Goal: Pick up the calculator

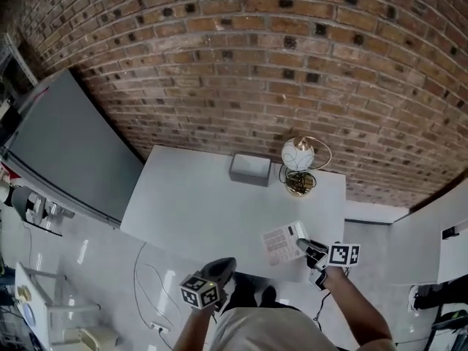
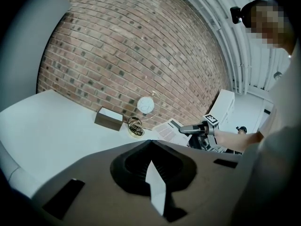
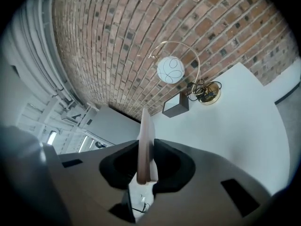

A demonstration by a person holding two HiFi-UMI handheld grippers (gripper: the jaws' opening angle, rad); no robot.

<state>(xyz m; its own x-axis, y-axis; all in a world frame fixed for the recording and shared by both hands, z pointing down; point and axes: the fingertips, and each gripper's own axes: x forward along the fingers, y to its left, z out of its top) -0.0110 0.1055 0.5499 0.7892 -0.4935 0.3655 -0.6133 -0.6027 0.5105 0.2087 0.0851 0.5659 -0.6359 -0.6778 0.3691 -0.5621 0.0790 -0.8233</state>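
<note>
The calculator (image 1: 281, 243) is white and flat, and it hangs lifted over the near right corner of the white table (image 1: 194, 207). My right gripper (image 1: 304, 246) is shut on its right edge. In the right gripper view the calculator (image 3: 145, 126) stands edge-on, pinched between the dark jaws of the right gripper (image 3: 146, 149). The left gripper view shows the calculator (image 2: 165, 129) and the right gripper (image 2: 190, 130) off to the right. My left gripper (image 1: 219, 270) hangs below the table's near edge with its jaws together and nothing in them; in its own view the left gripper (image 2: 150, 144) looks shut.
At the table's far edge stand a grey box (image 1: 250, 169) and a white globe ornament (image 1: 299, 153) on a brass base (image 1: 300, 184). A brick wall (image 1: 248, 57) rises behind. A large grey panel (image 1: 66, 145) leans at the left. Cables (image 1: 150, 291) lie on the floor.
</note>
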